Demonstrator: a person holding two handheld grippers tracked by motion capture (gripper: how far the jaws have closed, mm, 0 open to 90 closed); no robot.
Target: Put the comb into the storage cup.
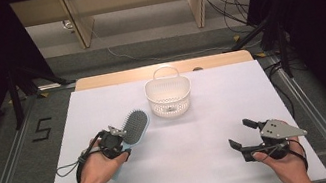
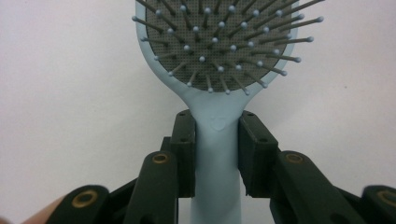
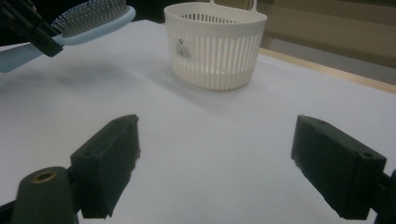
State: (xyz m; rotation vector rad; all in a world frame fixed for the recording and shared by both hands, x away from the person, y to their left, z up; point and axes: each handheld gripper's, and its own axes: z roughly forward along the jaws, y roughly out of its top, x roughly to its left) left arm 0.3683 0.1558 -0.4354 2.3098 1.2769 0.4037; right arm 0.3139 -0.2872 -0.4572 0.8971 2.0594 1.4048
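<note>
A pale blue hairbrush (image 1: 134, 126) with a grey bristle pad is held above the white table, left of centre. My left gripper (image 1: 118, 141) is shut on its handle; in the left gripper view both black pads (image 2: 186, 149) press the handle's neck just below the hairbrush head (image 2: 219, 42). A white slatted basket (image 1: 169, 95) with a loop handle stands upright at the table's far middle, beyond the brush. My right gripper (image 1: 242, 134) stands open low over the right front of the table, nothing between its fingers (image 3: 109, 158). Its view shows the basket (image 3: 215, 44) and the lifted brush (image 3: 88, 21).
The white table sheet (image 1: 204, 165) ends at a wooden strip at the back. Black stands and cables crowd the floor at both sides, and a floor mark "5" lies off the left edge.
</note>
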